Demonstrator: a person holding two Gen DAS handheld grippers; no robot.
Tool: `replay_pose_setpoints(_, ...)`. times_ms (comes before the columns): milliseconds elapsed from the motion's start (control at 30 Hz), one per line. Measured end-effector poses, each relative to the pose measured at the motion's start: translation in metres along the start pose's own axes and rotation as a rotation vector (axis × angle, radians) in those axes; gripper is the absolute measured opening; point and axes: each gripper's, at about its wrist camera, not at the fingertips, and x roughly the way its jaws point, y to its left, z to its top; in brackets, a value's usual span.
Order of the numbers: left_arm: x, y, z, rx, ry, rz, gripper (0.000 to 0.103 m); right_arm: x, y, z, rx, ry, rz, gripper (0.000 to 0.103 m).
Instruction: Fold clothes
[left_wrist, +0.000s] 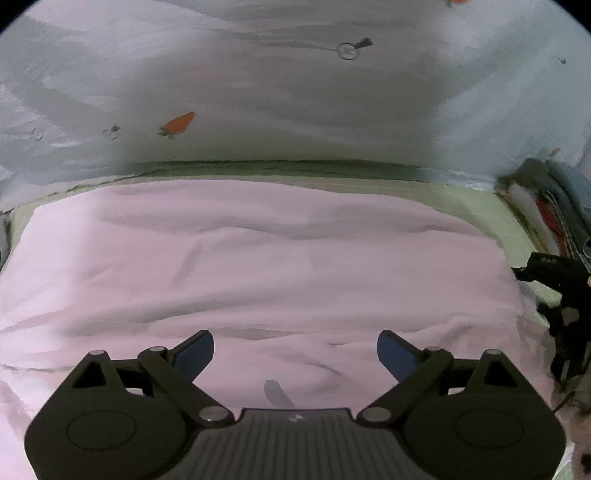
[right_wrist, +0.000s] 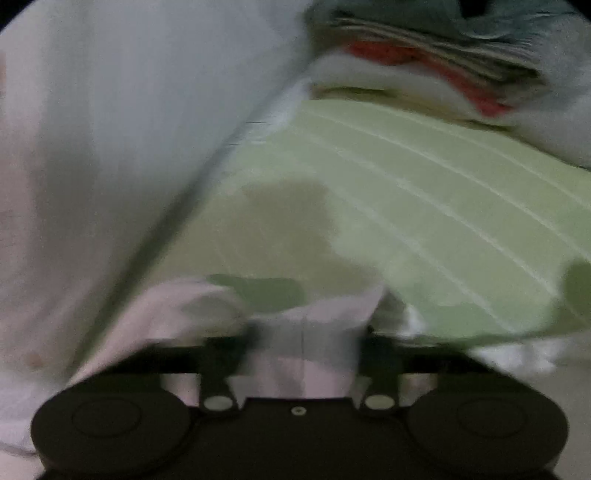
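Note:
A pale pink garment (left_wrist: 229, 258) lies spread and wrinkled over a light green mat (left_wrist: 476, 206). My left gripper (left_wrist: 295, 354) hovers over its near part, open, blue pads wide apart with nothing between them. The right gripper's black body (left_wrist: 550, 273) shows at the garment's right edge. In the blurred right wrist view my right gripper (right_wrist: 303, 339) is shut on a bunched fold of the pink garment (right_wrist: 306, 362), which covers its fingertips. The green mat (right_wrist: 424, 206) with white stripes lies beyond it.
A stack of folded clothes (right_wrist: 424, 66), white, red and grey-blue, sits at the mat's far right corner (left_wrist: 554, 218). A pale sheet with carrot prints (left_wrist: 258, 92) rises behind the mat and fills the left of the right wrist view (right_wrist: 92, 147).

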Motion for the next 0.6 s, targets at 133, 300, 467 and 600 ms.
replay_pose_setpoints(133,-0.003,-0.013,0.000,0.036,-0.007,-0.013,0.095,-0.053,0.024,-0.026,-0.180,-0.160,0.057,0.006)
replay_pose_setpoints(300,-0.009,-0.013,-0.003,0.066,-0.017,-0.008,0.095,-0.107,0.026,-0.092,-0.312,-0.158,0.003,0.006)
replay_pose_setpoints(467,-0.008,-0.005,-0.003,0.037,0.007,-0.011,0.095,-0.093,-0.013,-0.142,-0.206,0.045,-0.180,0.007)
replay_pose_setpoints(600,-0.011,0.001,-0.002,0.051,-0.005,-0.010,0.095,-0.115,0.000,-0.123,-0.202,-0.050,-0.197,0.040)
